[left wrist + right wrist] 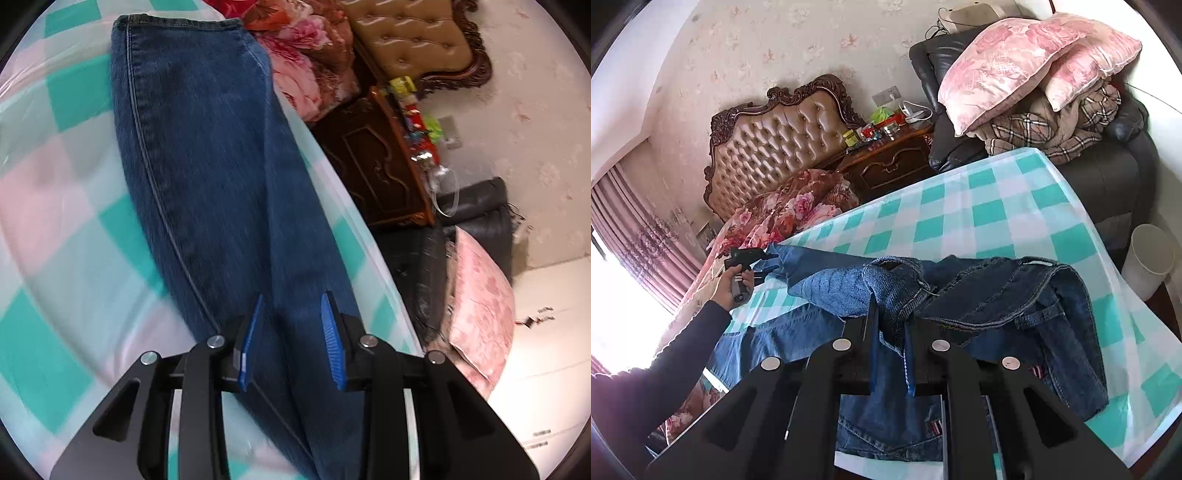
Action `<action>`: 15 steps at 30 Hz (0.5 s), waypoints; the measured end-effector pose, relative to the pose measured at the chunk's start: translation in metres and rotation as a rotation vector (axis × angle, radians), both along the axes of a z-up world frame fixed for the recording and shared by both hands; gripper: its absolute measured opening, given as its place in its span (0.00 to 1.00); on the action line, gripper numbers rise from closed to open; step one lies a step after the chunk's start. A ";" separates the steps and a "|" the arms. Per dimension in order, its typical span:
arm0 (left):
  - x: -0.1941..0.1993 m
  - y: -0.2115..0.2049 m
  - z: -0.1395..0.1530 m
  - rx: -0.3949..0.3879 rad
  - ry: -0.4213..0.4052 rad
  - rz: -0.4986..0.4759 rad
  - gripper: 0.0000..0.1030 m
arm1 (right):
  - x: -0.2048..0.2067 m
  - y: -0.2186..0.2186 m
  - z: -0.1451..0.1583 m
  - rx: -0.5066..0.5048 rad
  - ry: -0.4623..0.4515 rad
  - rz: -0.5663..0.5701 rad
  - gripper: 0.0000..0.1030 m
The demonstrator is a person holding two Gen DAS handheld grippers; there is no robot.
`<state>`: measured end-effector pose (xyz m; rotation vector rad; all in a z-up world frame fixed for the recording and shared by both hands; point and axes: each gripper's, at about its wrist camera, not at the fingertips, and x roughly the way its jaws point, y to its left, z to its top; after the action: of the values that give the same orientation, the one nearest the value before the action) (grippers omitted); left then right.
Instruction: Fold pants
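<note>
Entry: fold pants, both tools on the garment.

Where the work is: the jeans lie on the checked cloth of the bench, along its near edge. The waist end is bunched towards the bench's right side. One leg runs out towards the left edge.

Right tool: jaws all but closed, and a wad of denim from the waist region is pinched between them and lifted slightly off the cloth.

Left tool: jaws partly closed, with a ridge of the leg filling the gap between the blue pads. We judge that the pads bear on the cloth, though contact is not crisp in the blurred left wrist view. In the right wrist view a hand holds this tool at the far left end of the leg, by the bench's left edge.

Governing relation: the leg's long axis runs straight away from the left tool to a stitched hem at the far end of the left wrist view. It runs roughly parallel to the bench's long edge. Leg end and waist are well apart, at opposite ends of that axis. The left tool is nearer the leg and the right tool nearer the waist. We judge that the next fold brings one end along this axis onto the other.

Writing: none readable. A small striped tab and a pale waistband label show no legible text.
</note>
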<state>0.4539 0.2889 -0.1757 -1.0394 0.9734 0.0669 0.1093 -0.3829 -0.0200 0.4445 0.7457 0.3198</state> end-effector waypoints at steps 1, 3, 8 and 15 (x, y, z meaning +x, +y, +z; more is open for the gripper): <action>0.007 0.004 -0.002 0.002 0.006 0.001 0.30 | 0.002 -0.002 0.000 -0.002 0.002 0.000 0.13; 0.017 0.008 -0.006 0.003 0.004 0.000 0.28 | 0.007 -0.006 -0.001 -0.005 0.012 0.000 0.13; 0.022 0.020 0.007 0.026 -0.004 -0.021 0.01 | 0.014 -0.017 -0.004 -0.013 0.037 0.002 0.13; -0.140 0.031 0.117 0.111 -0.157 0.018 0.01 | 0.010 -0.060 -0.007 -0.079 0.119 -0.035 0.13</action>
<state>0.3136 0.3198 -0.0591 -0.9366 0.8091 0.0529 0.1193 -0.4428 -0.0271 0.4040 0.8622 0.2322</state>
